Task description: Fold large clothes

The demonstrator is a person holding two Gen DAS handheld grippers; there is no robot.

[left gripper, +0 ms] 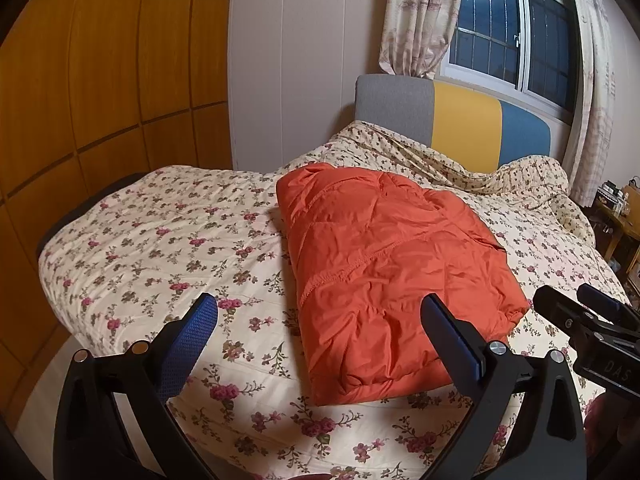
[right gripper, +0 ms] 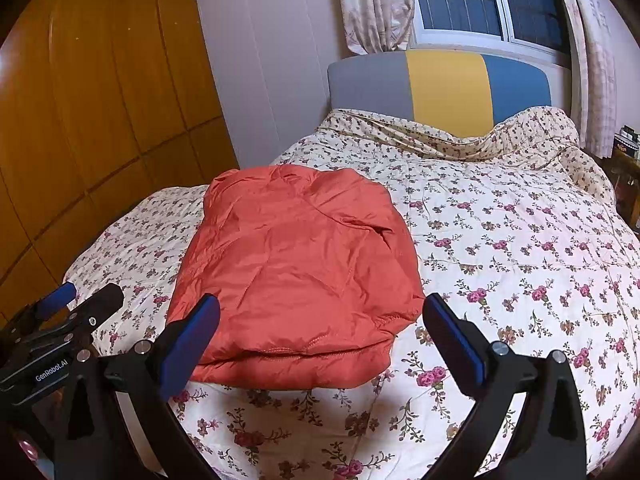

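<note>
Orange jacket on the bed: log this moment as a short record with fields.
garment: orange jacket, puffy, quilted
garment state: folded into a compact bundle, lying flat
surface: floral quilt on the bed
left gripper: jaws open, holding nothing, short of the jacket's near edge
right gripper: jaws open, holding nothing, short of the jacket's near edge
contact: neither gripper touches the jacket
behind the bed: grey, yellow and blue headboard, window with curtains
left side: wooden wardrobe

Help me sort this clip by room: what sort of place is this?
A bedroom, most likely: a bed with a flowered quilt and padded headboard, a curtained window, and a wooden wardrobe.
</note>
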